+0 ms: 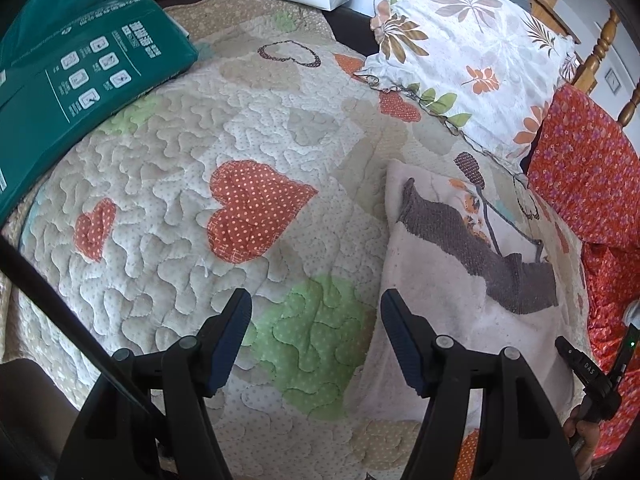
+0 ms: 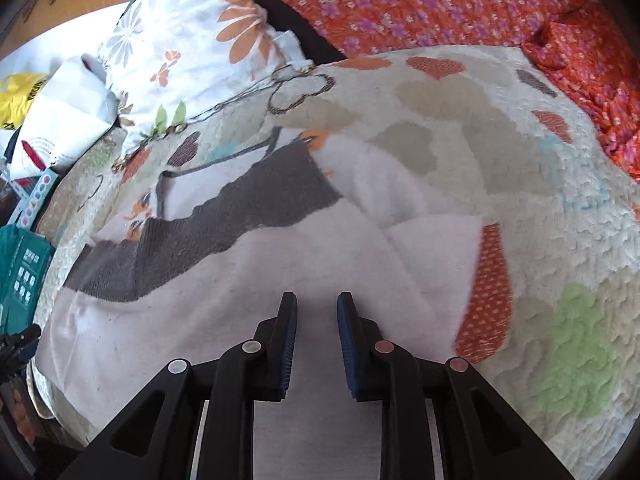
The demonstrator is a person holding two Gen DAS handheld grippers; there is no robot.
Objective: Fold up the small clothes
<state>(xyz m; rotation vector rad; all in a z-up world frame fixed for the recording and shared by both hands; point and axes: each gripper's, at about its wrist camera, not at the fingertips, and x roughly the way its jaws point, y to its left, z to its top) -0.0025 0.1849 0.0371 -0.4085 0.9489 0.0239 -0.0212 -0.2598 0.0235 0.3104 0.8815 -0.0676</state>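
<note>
A small white garment (image 2: 248, 280) with a grey band lies spread on the heart-patterned quilt (image 1: 168, 168), below a flowered pillow (image 1: 472, 52). The right gripper (image 2: 317, 308) hangs over the white cloth, its 2 jaws narrowly apart with nothing clamped. The left gripper (image 1: 316, 304) hovers over the quilt just beside the garment's edge, jaws wide apart and empty.

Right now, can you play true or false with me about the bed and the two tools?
1. The left tool hangs over the heart quilt with nothing between its fingers. True.
2. The right tool is above the pink garment. True.
3. The garment has a blue band. False: the band is grey.
4. The flowered pillow lies on top of the garment. False: it lies beyond it.
</note>
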